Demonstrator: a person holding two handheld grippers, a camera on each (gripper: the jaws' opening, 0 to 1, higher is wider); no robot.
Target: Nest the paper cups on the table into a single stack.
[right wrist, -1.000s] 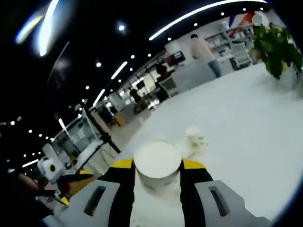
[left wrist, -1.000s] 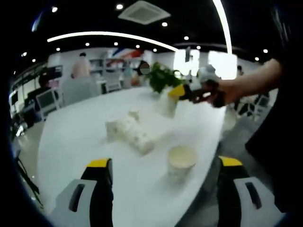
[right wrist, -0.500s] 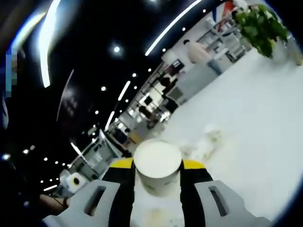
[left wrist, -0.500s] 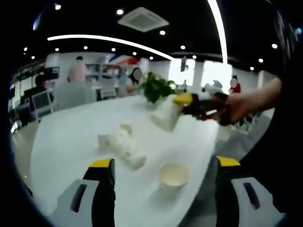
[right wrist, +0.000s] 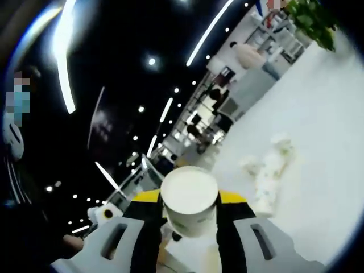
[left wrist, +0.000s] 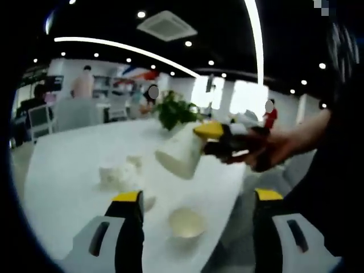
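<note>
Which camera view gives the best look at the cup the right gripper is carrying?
The left gripper view: it shows the held cup from the side, tilted in the air above the upright cup, clamped by the right gripper. The right gripper view shows just its round end between that gripper's jaws.

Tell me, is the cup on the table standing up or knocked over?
Standing up: the paper cup sits on the table, open mouth facing up.

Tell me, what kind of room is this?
Probably an open-plan office or showroom: a long white table with a green potted plant, a square ceiling air vent among strip lights, and grey desk chairs behind.
</note>
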